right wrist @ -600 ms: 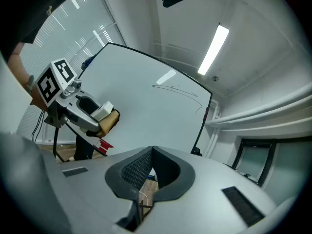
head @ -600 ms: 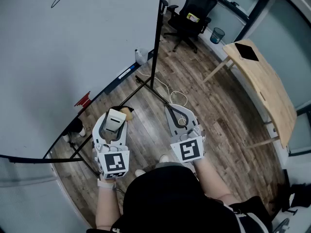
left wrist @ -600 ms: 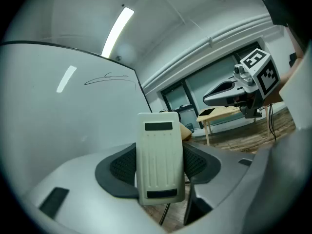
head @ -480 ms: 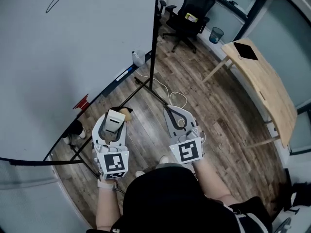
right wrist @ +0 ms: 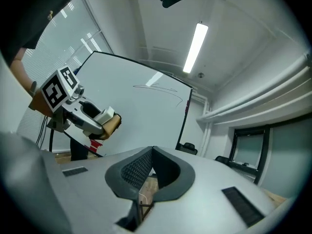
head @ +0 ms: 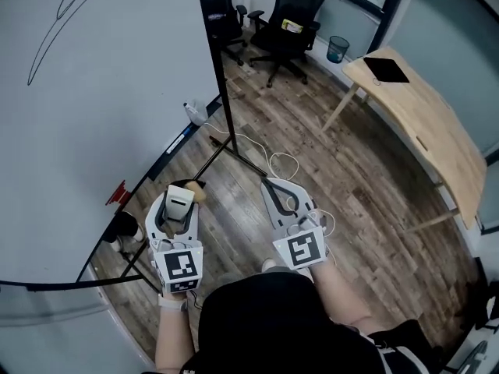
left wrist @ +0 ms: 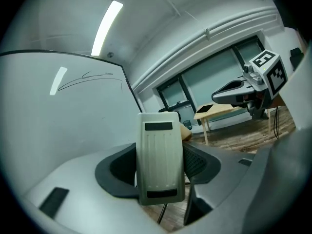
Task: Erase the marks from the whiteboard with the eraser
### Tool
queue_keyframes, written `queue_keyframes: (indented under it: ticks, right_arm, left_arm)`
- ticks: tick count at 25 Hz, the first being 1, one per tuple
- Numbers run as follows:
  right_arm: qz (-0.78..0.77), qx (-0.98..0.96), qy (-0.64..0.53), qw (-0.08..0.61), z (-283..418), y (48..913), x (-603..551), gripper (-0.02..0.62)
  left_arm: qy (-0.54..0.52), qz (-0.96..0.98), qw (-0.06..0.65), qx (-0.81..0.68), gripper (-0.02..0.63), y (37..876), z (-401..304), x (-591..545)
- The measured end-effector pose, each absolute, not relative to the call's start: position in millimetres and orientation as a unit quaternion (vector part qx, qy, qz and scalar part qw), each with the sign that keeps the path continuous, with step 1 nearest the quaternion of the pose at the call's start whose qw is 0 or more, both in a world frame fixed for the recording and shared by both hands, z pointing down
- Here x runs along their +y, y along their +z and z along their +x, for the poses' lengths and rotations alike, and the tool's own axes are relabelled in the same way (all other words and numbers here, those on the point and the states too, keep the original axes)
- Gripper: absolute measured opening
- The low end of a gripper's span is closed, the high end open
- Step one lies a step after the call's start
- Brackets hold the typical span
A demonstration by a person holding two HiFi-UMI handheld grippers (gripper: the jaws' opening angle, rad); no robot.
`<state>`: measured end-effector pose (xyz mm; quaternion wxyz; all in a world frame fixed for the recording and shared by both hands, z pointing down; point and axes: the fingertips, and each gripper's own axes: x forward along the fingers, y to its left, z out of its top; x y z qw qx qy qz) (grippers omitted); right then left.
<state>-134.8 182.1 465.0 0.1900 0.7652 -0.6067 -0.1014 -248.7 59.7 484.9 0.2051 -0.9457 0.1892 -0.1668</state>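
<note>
My left gripper (head: 182, 195) is shut on the eraser (head: 180, 202), a pale block with a tan felt side (head: 196, 192); in the left gripper view the eraser (left wrist: 160, 161) stands upright between the jaws. The whiteboard (head: 93, 107) fills the upper left of the head view, with thin curved pen marks (head: 43, 49) near its top. The marks (left wrist: 90, 79) also show high on the board in the left gripper view, and as marks (right wrist: 158, 88) in the right gripper view. My right gripper (head: 276, 187) is shut with nothing in it, its jaw tips meeting, beside the left one above the wooden floor.
The board's black stand (head: 222, 92) and its floor legs run between the grippers and the board. A white cable (head: 269, 158) lies on the floor ahead. Office chairs (head: 284, 26) stand at the back, a wooden table (head: 421, 123) at the right, a red object (head: 117, 195) on the board's tray.
The view has tilted up and shifted, so more of the whiteboard and its marks show. Both grippers have kept their places relative to the body, the eraser still held.
</note>
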Motion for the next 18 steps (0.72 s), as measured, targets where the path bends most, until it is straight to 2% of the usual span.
queue_keyframes:
  ticks: [9,13,18]
  right_arm:
    - [0.780,-0.599,-0.077,0.166,-59.7,488.3,183.4,0.028]
    - [0.782,-0.596,-0.073,0.166,-18.7,478.9,145.8,0.028]
    - [0.774,-0.601,-0.091,0.176,22.3,466.2,83.7,0.028]
  left_arm:
    - [-0.169,-0.945,0.220,0.173,0.267,494.7,-166.1,60.0]
    - [-0.168,-0.948,0.200,0.181,0.267,498.8,-129.4,15.9]
    - [-0.157,-0.945,0.215,0.188,0.267,486.1,-81.6,-45.7]
